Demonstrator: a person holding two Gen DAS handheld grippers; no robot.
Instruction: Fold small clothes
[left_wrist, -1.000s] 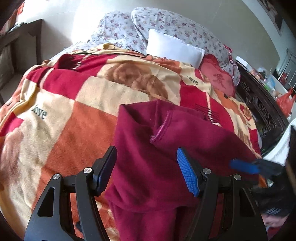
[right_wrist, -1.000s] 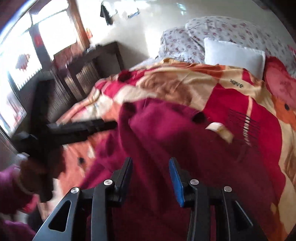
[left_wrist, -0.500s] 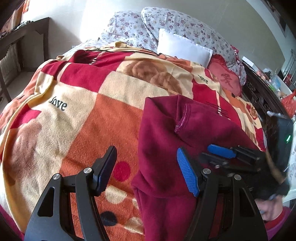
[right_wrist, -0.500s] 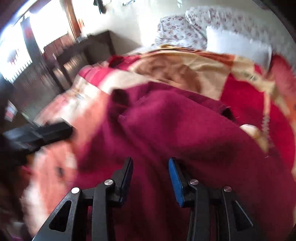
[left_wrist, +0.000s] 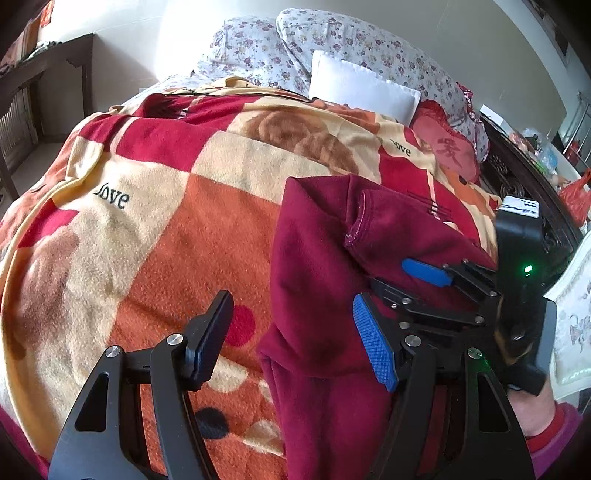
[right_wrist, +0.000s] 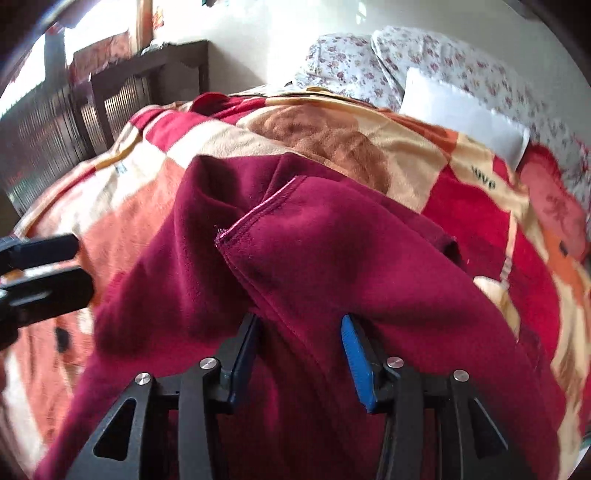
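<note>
Maroon fleece garment (right_wrist: 332, 258) lies bunched near the bed's foot edge on the checked red-and-orange blanket (left_wrist: 166, 229). Right gripper (right_wrist: 299, 354) jaws just eased apart, a fold between them, released. Left gripper (left_wrist: 291, 339) gapes, empty, beside the cloth's edge.

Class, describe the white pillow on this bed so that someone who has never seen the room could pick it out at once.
Start at the bed under the big red, orange and cream checked blanket and look to its far end, by the wall. There the white pillow leans against two flowered pillows, with a red cushion beside it. It alone is plain white, with no print.
</note>
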